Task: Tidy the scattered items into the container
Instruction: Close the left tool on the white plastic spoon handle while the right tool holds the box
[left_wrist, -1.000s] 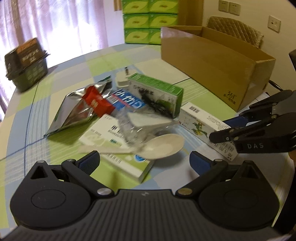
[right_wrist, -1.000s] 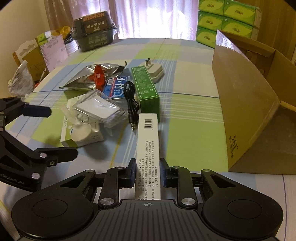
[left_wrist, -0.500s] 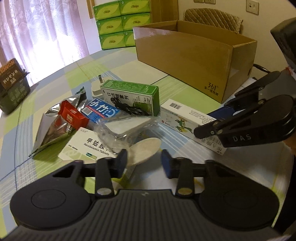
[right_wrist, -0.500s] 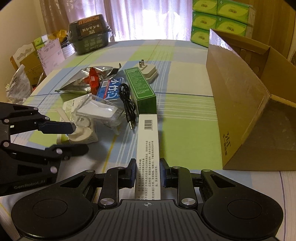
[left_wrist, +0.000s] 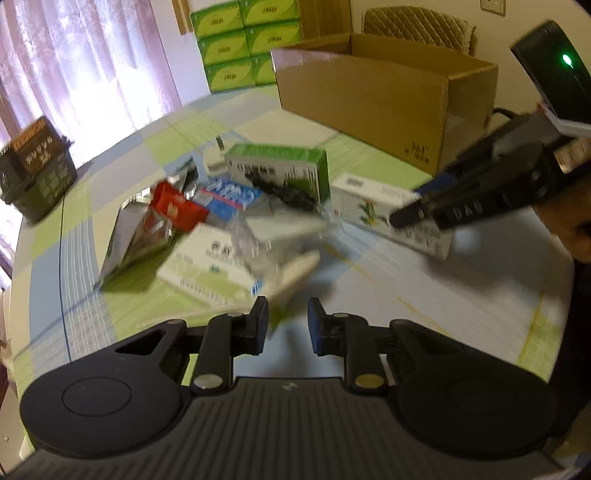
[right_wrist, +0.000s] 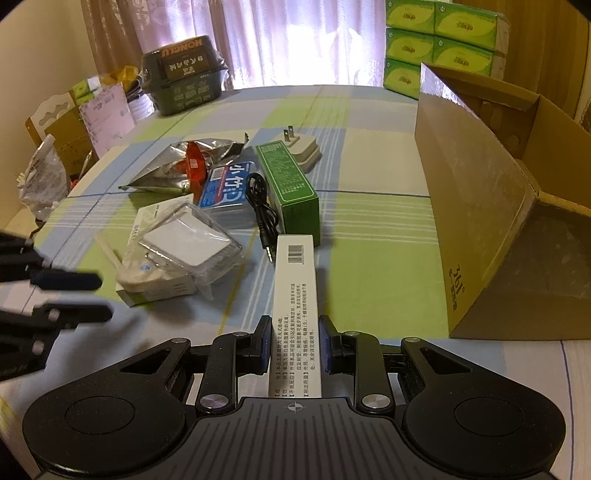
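My right gripper (right_wrist: 295, 325) is shut on the near end of a long white box (right_wrist: 295, 273), which points toward the green box (right_wrist: 288, 184). The open cardboard box (right_wrist: 480, 221) stands to its right. In the blurred left wrist view, my left gripper (left_wrist: 284, 321) is narrowed with a gap left between its fingers. A white spoon (left_wrist: 295, 271) reaches toward that gap, and blur hides any contact. The pile holds a black cable (right_wrist: 262, 210), a clear plastic pack (right_wrist: 184, 240), a blue packet (right_wrist: 229, 184), a foil pouch (right_wrist: 177, 162) and a charger plug (right_wrist: 303, 147).
A dark noodle tub (right_wrist: 184, 77) sits at the table's far side. Green tissue packs (right_wrist: 439, 40) are stacked behind the cardboard box. Bags and cards (right_wrist: 55, 147) crowd the left edge. A chair (left_wrist: 413, 26) stands behind the box.
My left gripper's jaws have narrowed from wide open and it has moved in on the spoon; its view is now motion-blurred. The right gripper keeps hold of the white box, barely shifted.
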